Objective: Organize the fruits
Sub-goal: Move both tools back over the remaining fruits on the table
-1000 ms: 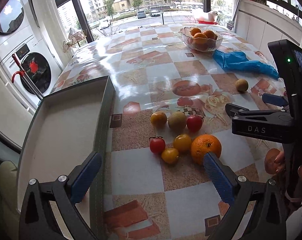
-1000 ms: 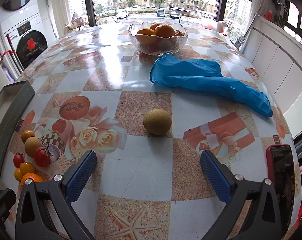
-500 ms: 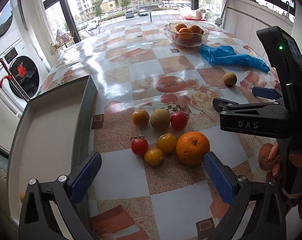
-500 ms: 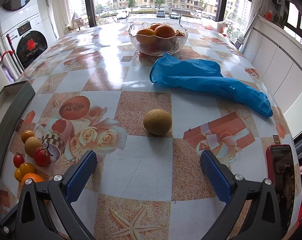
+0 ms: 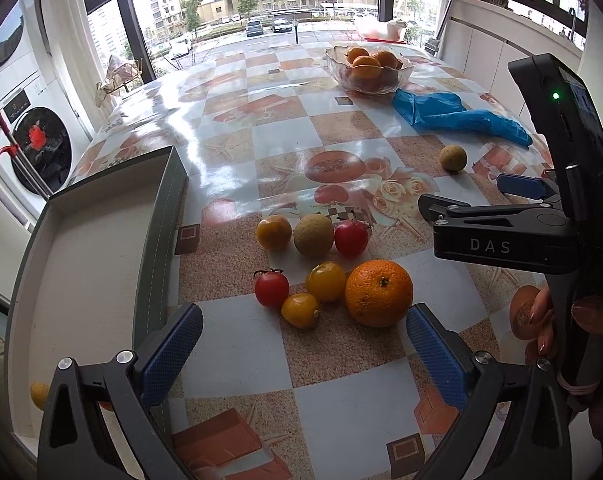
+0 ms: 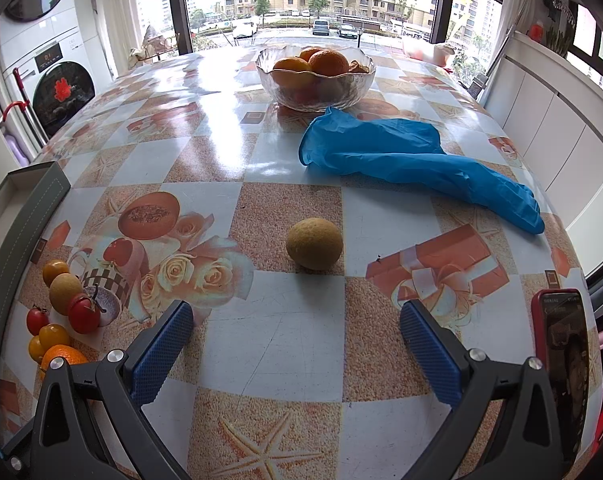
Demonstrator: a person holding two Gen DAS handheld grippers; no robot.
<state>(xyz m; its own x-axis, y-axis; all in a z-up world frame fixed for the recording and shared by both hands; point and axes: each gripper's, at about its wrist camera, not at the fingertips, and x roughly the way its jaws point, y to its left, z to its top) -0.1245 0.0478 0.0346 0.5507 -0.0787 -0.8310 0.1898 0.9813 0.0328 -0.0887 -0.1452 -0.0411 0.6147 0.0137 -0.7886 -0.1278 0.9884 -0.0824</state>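
A cluster of fruit lies on the table: a big orange (image 5: 379, 293), two red tomatoes (image 5: 272, 288), yellow tomatoes (image 5: 326, 281) and a tan round fruit (image 5: 313, 235). The cluster also shows at the left of the right wrist view (image 6: 63, 312). My left gripper (image 5: 301, 344) is open and empty just in front of the cluster. A lone tan fruit (image 6: 314, 243) lies ahead of my open, empty right gripper (image 6: 297, 344). The right gripper shows from the side in the left wrist view (image 5: 501, 216). An open grey box (image 5: 81, 264) stands left of the cluster.
A glass bowl (image 6: 315, 80) of oranges stands at the far side. A blue glove (image 6: 413, 160) lies right of centre. A red phone (image 6: 561, 360) lies at the table's right edge. Washing machines (image 5: 33, 148) stand to the left.
My left gripper has shifted left and back, so the fruit cluster sits more centred between its fingers. The right gripper has stayed still. Both stay open.
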